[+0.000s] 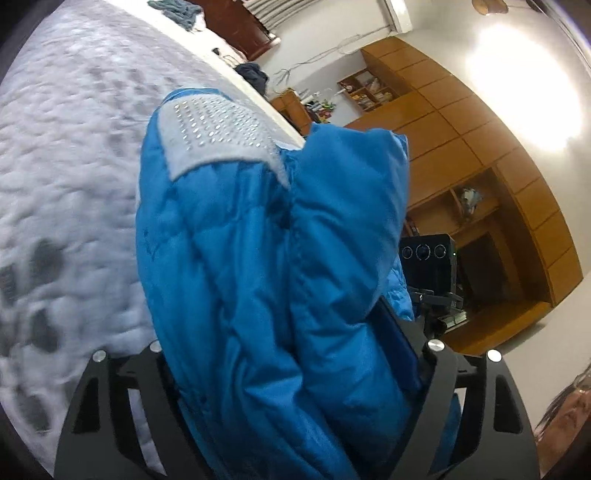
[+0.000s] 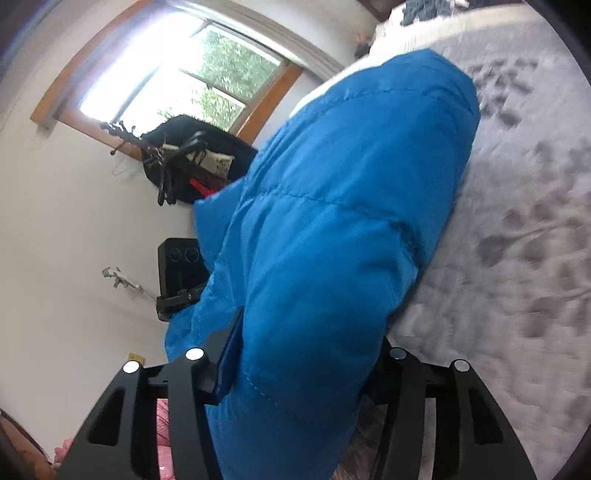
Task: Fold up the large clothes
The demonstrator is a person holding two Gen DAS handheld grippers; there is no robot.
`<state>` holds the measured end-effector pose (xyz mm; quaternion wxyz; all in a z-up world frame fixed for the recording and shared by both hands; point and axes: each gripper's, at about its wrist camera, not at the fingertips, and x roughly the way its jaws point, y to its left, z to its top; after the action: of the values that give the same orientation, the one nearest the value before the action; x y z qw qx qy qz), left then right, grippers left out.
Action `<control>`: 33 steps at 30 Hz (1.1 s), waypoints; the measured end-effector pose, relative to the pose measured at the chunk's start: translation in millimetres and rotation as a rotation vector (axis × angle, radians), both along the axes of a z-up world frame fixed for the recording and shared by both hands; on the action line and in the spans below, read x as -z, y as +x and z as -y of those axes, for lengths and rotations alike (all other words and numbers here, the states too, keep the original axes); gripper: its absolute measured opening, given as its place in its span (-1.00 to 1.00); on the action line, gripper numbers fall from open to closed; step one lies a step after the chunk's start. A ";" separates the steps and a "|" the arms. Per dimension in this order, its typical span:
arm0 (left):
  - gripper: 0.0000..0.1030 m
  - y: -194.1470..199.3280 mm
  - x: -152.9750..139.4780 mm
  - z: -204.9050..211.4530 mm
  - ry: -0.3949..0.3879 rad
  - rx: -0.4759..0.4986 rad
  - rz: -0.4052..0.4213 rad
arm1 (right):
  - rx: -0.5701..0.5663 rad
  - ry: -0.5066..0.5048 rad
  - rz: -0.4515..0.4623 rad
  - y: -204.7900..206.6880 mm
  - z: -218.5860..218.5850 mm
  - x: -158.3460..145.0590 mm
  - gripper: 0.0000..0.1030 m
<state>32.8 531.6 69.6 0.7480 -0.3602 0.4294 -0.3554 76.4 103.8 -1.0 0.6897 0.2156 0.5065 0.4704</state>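
A padded blue jacket with a white studded shoulder patch fills the middle of the left wrist view, bunched between the fingers of my left gripper, which is shut on it and holds it above the bed. In the right wrist view the same blue jacket bulges between the fingers of my right gripper, also shut on the fabric. The fingertips of both grippers are buried in cloth. The camera of the opposite gripper shows beside the jacket.
A bed with a grey patterned blanket lies under the jacket, also seen as the blanket. Other clothes lie at the far end of the bed. Wooden cabinets line one wall; a window and a rack with dark items stand opposite.
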 end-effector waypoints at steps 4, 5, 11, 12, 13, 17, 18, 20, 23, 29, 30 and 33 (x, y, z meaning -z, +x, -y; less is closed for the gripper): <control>0.55 20.3 -24.2 40.5 0.001 0.040 0.053 | 0.057 -0.017 0.063 1.7 39.9 -28.7 0.04; 0.55 28.7 -31.0 53.5 0.004 0.052 0.070 | 0.075 -0.023 0.076 2.9 52.3 -38.1 0.04; 0.54 78.1 -37.0 112.7 0.013 0.079 0.087 | 0.152 -0.065 0.092 24.1 104.8 -54.1 0.04; 0.53 84.6 -32.9 119.2 0.016 0.079 0.079 | 0.168 -0.074 0.078 30.8 112.9 -50.3 0.04; 0.52 91.2 -27.3 126.4 0.021 0.079 0.067 | 0.176 -0.082 0.069 35.9 115.8 -47.8 0.04; 0.47 113.7 3.7 139.0 0.051 0.067 0.006 | 0.209 -0.102 -0.019 61.5 135.8 -12.5 0.04; 0.47 117.2 8.9 139.7 0.058 0.062 0.002 | 0.213 -0.098 -0.047 66.6 139.6 -1.7 0.04; 0.48 120.3 15.9 144.3 0.070 0.061 0.006 | 0.215 -0.068 -0.093 75.5 148.6 19.6 0.08; 0.53 118.7 17.0 148.7 0.109 0.066 0.033 | 0.207 -0.035 -0.111 80.4 160.2 35.7 0.15; 0.65 113.1 21.1 151.7 0.131 0.047 0.051 | 0.216 -0.037 -0.132 81.7 178.7 60.1 0.43; 0.67 108.9 22.7 149.8 0.134 0.042 0.054 | 0.217 -0.041 -0.130 80.7 179.6 60.9 0.46; 0.70 98.2 24.8 142.1 0.150 0.021 0.060 | 0.233 -0.078 -0.113 75.7 178.9 59.9 0.70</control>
<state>131.0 389.4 44.8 0.7815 -0.2879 0.4360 -0.3409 152.1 -75.1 -60.9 0.7178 0.2724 0.5341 0.3540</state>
